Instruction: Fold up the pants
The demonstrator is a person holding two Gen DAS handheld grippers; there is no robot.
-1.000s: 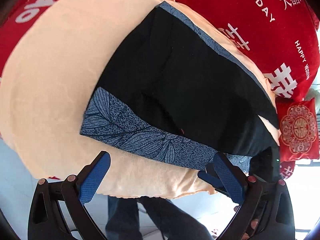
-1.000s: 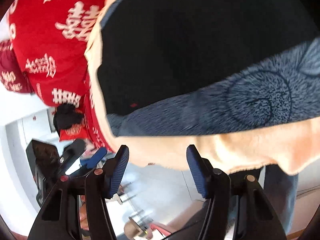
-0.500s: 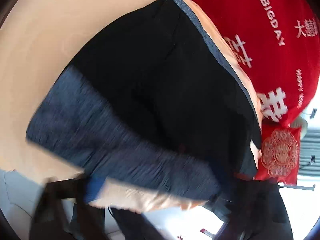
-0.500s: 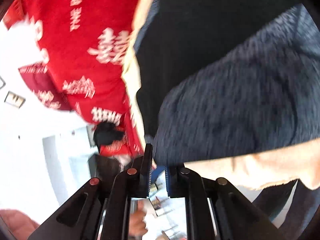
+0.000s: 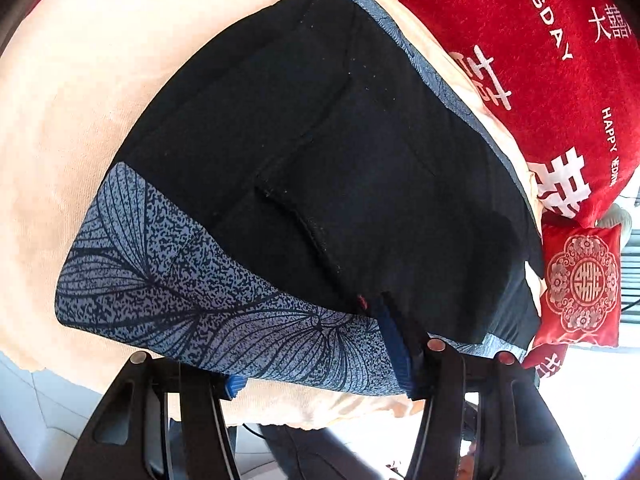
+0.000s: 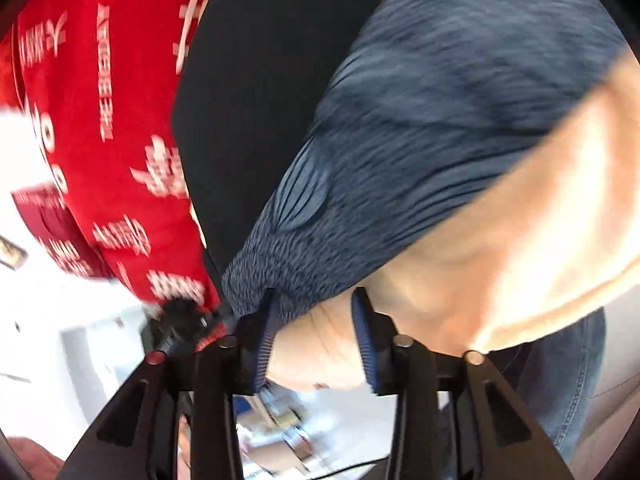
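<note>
Item 1: pants (image 5: 340, 168), black with a blue-grey leaf-print band (image 5: 208, 304), lying flat on the peach cloth (image 5: 80, 100) that covers the surface; the printed band runs along the near edge of that cloth, and a thinner strip of the same print follows the far edge of the garment. Item 2: my left gripper (image 5: 320, 364), jaws closing, set at the near edge with the printed band and the cloth's edge between them; 1 blue pad (image 5: 394, 344) lies on top of the fabric near a small red tag (image 5: 362, 300), the other pad (image 5: 236, 384) sits low at the cloth's edge and is mostly hidden, so I cannot tell whether it presses yet. Item 3: my right gripper (image 6: 314, 340), jaws opening, a moderate gap; the view is blurred, the corner of the printed band (image 6: 400, 152) lies against the left pad (image 6: 266, 332) and peach cloth (image 6: 520, 220) fills the gap, the right pad (image 6: 362, 332) standing clear of the band. Item 4: red blanket (image 5: 560, 80) with white lettering, beyond the far edge of the peach cloth. Item 5: small red cushion (image 5: 580, 284) with a round white emblem, at the right corner of the surface. Item 6: a person's leg in blue jeans (image 6: 576, 380), below the near edge in the right wrist view.
</note>
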